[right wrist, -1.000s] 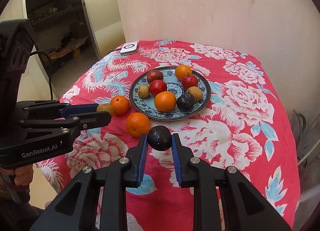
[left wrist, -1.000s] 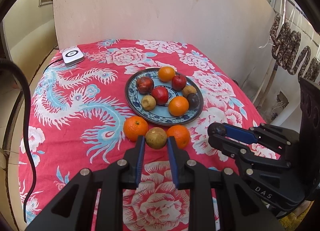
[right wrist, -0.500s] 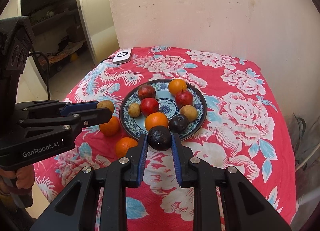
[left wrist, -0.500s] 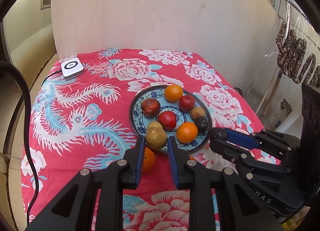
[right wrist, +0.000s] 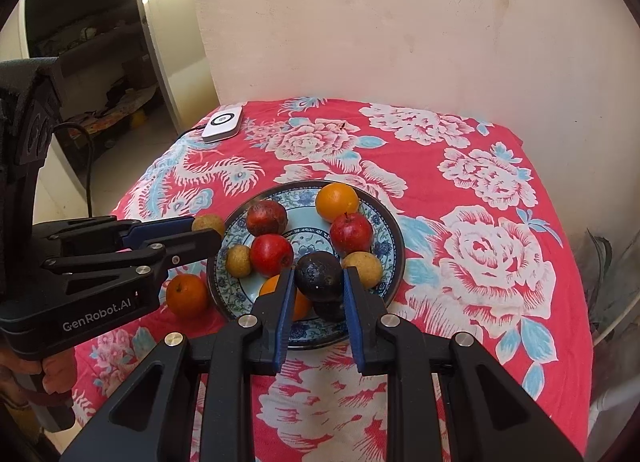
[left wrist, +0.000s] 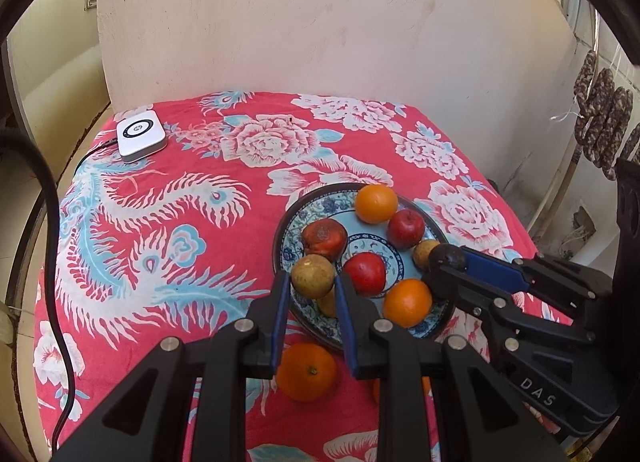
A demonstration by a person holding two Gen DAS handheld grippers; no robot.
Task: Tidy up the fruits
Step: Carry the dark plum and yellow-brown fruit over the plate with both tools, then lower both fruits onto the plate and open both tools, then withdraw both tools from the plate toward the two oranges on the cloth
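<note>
My left gripper (left wrist: 311, 282) is shut on a tan round fruit (left wrist: 312, 275) and holds it over the near left rim of the blue patterned plate (left wrist: 286, 246). My right gripper (right wrist: 318, 282) is shut on a dark plum (right wrist: 319, 275) above the plate's (right wrist: 390, 230) near side. The plate holds oranges (right wrist: 337, 200), red apples (right wrist: 351, 232) and tan fruits (right wrist: 362, 268). An orange (left wrist: 306, 370) lies on the cloth in front of the plate, below my left gripper. It also shows in the right wrist view (right wrist: 187, 295).
The table wears a red floral cloth (left wrist: 160, 222). A white square device (left wrist: 141, 134) with a cable sits at the far left corner. A plaster wall stands behind. Sausages (left wrist: 600, 126) hang at the right.
Both grippers have moved forward with their fruits, from above the cloth in front of the plate to above the plate itself.
</note>
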